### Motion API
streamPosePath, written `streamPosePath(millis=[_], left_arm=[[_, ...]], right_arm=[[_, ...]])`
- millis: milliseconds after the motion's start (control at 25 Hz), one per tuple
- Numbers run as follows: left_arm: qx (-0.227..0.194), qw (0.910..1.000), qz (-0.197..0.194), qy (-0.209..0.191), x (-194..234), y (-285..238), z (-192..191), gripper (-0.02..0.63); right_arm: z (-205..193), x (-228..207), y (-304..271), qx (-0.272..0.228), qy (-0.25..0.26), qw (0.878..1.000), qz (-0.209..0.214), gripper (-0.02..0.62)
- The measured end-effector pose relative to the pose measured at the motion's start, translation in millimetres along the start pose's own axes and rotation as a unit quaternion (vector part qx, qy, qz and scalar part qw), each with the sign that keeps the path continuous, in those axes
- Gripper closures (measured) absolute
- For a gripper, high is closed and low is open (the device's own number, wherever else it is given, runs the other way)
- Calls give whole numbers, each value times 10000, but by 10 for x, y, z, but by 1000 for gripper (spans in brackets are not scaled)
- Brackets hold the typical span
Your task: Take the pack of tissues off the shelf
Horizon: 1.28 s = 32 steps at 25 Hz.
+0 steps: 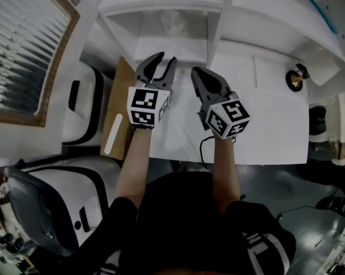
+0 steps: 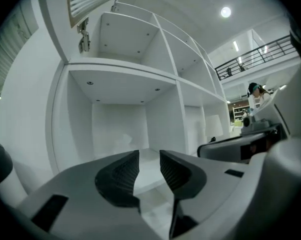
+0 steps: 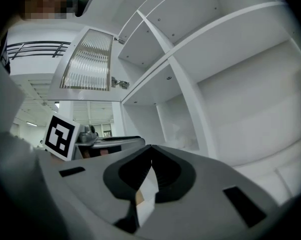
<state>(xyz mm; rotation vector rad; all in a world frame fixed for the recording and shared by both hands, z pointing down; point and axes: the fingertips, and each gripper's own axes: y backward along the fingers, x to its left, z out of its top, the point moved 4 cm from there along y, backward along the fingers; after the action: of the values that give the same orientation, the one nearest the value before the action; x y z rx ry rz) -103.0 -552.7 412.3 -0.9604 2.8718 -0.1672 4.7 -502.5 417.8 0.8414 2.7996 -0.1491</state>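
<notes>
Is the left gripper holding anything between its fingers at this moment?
No, the left gripper has its fingers apart, and only the bare white shelf shows in the gap between them.

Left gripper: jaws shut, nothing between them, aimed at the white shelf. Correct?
Not quite: the left gripper has its jaws apart, not shut, as the left gripper view shows. The rest holds: nothing is between them, and it is aimed at the white shelf.
</notes>
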Motion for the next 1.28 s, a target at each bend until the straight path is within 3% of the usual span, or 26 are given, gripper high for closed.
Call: streamPosePath(millis=[480, 640, 840, 1160, 1240, 1280], left_arm=[[560, 9961, 279, -617, 320, -756, 1, 446], [1037, 9919, 333, -653, 396, -951, -87, 445], [1362, 9868, 411, -777, 486, -1143, -186, 443], [1774, 9799, 641, -644, 589, -1340, -254, 445], [1784, 9785, 664, -793, 595, -1333, -243, 460], [1770, 9778, 672, -895, 591, -1327, -237, 510]], right_arm=[[46, -259, 47, 24, 101, 9999, -5, 577], [82, -326, 11, 10, 104, 9999, -52, 577], [106, -369, -22, 0, 98, 9999, -72, 577], [79, -494, 48, 39, 2, 9997, -250, 578], [76, -518, 60, 43, -16, 9996, -287, 578], [77, -529, 72, 48, -24, 9995, -309, 578]])
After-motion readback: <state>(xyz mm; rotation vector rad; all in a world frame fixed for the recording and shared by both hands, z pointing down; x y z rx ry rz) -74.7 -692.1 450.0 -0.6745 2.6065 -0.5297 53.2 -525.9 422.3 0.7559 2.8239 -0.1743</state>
